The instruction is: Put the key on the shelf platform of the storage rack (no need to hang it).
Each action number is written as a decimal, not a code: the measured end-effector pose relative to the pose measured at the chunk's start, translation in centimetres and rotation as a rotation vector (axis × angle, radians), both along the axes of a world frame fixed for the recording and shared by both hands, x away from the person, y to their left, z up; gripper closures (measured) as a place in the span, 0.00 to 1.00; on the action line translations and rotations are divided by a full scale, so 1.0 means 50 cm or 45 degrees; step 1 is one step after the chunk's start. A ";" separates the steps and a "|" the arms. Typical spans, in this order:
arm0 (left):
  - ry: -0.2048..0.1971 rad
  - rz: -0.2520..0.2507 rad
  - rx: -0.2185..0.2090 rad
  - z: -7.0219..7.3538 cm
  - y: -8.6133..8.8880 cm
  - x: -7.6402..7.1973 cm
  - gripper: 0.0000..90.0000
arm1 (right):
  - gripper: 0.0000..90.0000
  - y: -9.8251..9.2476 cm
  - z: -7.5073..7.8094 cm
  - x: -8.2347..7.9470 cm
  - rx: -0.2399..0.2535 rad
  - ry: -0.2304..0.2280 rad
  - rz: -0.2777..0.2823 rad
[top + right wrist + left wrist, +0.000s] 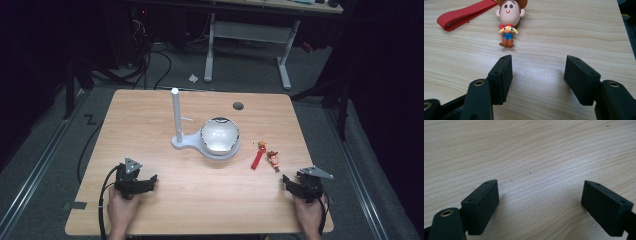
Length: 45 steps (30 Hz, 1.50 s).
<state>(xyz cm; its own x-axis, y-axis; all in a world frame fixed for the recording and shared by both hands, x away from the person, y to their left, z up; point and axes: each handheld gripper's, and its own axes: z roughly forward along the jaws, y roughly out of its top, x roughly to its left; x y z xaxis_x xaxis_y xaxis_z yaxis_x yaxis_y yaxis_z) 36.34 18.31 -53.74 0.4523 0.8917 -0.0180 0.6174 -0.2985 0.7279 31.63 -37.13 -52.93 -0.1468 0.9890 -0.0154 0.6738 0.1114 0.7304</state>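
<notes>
Bare table (pixel 200 185) between both tongs; cowboy figure (pixel 509 22) and red strap (pixel 461 15) just ahead of right tongs (pixel 537 72).

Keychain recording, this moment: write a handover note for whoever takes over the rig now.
Left tool: open, empty, low over bare table at the near left.
Right tool: open, empty, at the near right, pointing at the cowboy figure.
The figure and its red strap lie flat on the table, right of the white stand and its bowl.
Done: nothing grasped yet.
Left: probably pick up the keychain with the right tool; the stand's peg looks like the likely target.
</notes>
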 end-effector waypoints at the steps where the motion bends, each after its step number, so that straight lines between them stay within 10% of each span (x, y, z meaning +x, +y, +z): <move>1: 0.000 0.000 0.000 0.000 0.000 0.000 0.17 | 0.44 0.000 0.000 0.000 0.000 0.000 0.000; 45: -0.002 -0.007 0.000 0.000 -0.001 -0.002 0.17 | 0.52 0.022 0.028 -0.030 0.059 -0.060 0.067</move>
<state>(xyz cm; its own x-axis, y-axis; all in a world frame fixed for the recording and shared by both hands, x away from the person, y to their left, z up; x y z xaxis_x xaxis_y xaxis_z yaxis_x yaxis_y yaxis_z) 36.24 18.26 -53.74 0.4574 0.8891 -0.0169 0.6145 -0.3023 0.7287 30.14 -36.05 -51.50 -0.1989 0.9798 0.0225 0.6329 0.1109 0.7662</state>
